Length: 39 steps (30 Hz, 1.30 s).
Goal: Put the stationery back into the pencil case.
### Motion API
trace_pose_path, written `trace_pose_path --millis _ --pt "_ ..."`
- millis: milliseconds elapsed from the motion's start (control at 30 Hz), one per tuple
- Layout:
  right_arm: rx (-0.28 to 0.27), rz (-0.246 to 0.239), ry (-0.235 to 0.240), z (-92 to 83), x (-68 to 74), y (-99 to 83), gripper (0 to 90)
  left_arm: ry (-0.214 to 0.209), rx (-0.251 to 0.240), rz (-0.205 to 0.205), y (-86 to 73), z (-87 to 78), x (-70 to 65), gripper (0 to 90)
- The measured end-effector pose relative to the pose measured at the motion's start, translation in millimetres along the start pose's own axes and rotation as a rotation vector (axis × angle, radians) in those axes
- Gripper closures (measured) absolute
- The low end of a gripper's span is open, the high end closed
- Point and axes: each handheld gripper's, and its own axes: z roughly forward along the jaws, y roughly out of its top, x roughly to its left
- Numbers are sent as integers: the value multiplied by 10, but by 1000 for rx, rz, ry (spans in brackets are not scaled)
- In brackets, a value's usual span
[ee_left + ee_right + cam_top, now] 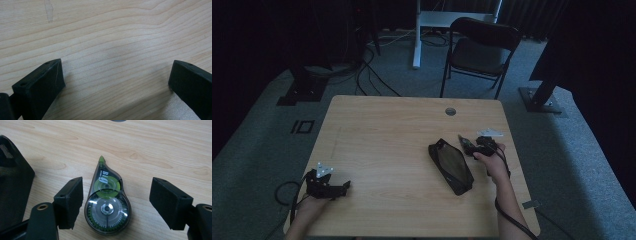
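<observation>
High view: fixed above the person's side, facing forward and down, far enough to take in the whole tabletop [387, 150] and the floor beyond. Left gripper view: very near the wood, looking along its own jaws. Right gripper view: equally near, looking down on the correction tape dispenser [107, 205] beside the black pouch [12, 185]; high view shares the black pouch [451, 166].

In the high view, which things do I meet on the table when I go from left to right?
Left gripper → black pouch → right gripper, held just beyond the pouch's right edge.
</observation>
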Motion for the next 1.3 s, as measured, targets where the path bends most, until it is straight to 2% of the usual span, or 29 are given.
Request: trace_pose_path --millis 167,233,333,867,1067,1100,1300 --pt "14 1 12 77 19 -2 269 0 0 0 0 0 0 2" --pt "27 -27 17 104 31 -12 278 0 0 0 0 0 0 2" --pt "35 -29 25 138 44 -17 295 0 0 0 0 0 0 2" --pt "71 -55 23 274 82 5 378 0 0 0 0 0 0 2" --pt "60 -31 37 301 104 6 408 0 1 1 0 -1 1 2" --pt "60 -21 29 302 99 13 456 0 0 1 0 0 1 2" --pt "56 -2 3 308 108 18 472 0 0 0 0 0 0 2"
